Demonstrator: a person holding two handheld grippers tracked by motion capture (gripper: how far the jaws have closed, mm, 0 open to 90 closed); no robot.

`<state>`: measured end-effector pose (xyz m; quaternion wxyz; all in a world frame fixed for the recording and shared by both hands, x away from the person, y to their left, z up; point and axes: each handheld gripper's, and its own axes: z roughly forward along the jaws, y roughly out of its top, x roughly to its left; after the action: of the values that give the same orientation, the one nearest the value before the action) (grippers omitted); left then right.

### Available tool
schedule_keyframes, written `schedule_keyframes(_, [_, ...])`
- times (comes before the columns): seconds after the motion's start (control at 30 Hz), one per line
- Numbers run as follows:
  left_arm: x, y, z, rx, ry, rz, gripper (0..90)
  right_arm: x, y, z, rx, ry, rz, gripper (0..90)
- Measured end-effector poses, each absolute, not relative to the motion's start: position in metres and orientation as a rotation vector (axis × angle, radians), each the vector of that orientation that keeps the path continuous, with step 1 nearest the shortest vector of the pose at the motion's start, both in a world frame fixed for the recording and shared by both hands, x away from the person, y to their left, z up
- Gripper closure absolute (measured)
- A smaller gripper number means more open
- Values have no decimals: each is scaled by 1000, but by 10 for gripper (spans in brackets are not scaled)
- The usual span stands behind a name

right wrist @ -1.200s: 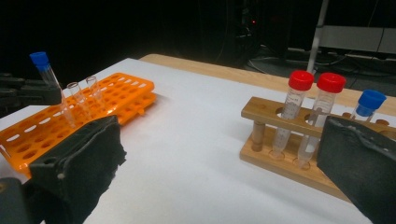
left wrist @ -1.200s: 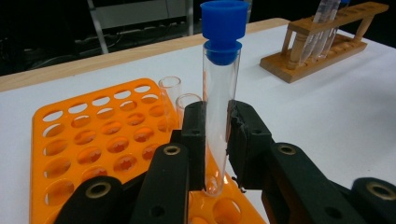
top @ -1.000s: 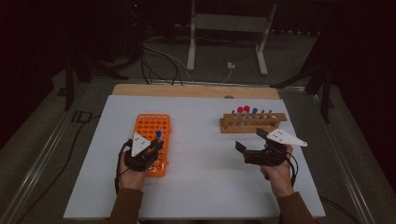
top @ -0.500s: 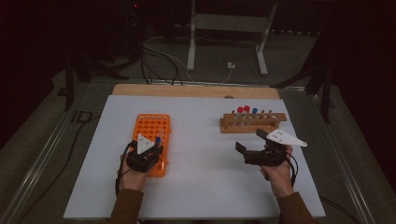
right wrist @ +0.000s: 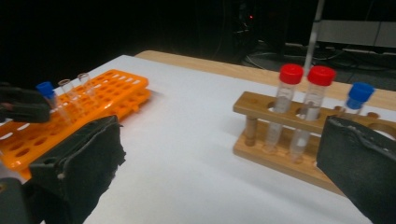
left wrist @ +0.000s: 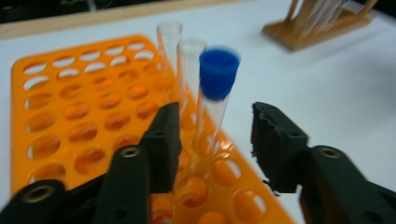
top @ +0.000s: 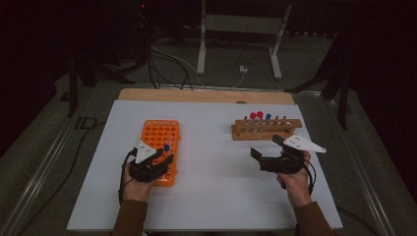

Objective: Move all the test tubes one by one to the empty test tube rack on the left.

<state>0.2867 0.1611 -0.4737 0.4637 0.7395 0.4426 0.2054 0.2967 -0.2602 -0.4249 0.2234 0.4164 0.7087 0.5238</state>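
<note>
Plastic rack (top: pixel 158 142) (holding 3 tubes) lies left of wooden rack (top: pixel 265 130).

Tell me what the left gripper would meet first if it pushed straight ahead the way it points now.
Most likely the blue-capped tube standing in the orange rack: it sits between the open jaws of the left gripper, just ahead of them. Two uncapped tubes stand right behind it; depth is hard to judge.

- room's pretty dark, light falls mostly on the white table top (top: pixel 216 196)
- wood strip (top: pixel 206 95) along the table's far edge
- grey floor (top: pixel 305 73) behind w/ loose cables (top: pixel 167 59)
- pale metal stand (top: pixel 241 34) at the back
</note>
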Motion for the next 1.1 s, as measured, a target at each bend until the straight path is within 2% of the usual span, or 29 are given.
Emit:
schedule_keyframes(0.23, [279,169,-463,1719,1075,517,314,311,-270,-415,1164,1954,1427,17])
schedule_keyframes(0.43, [278,170,-458,1668,1089,529,116,333,-277,-408,1191,1932,1383,102])
schedule_keyframes(0.5, [278,170,-457,1672,1109,547,14,342,-280,-406,1206,1911,1374,143])
schedule_keyframes(0.57, [277,171,-456,1673,1109,562,4,352,-283,-406,1230,1889,1353,199])
schedule_keyframes(0.83, [277,173,-455,1664,1120,567,4,391,-290,-421,1321,1854,1212,571])
schedule_keyframes(0.9, [278,174,-456,1667,1123,566,4,398,-290,-426,1331,1863,1178,634])
schedule_keyframes(1.1, [278,173,-457,1668,1131,561,4,413,-290,-441,1368,1887,1152,706])
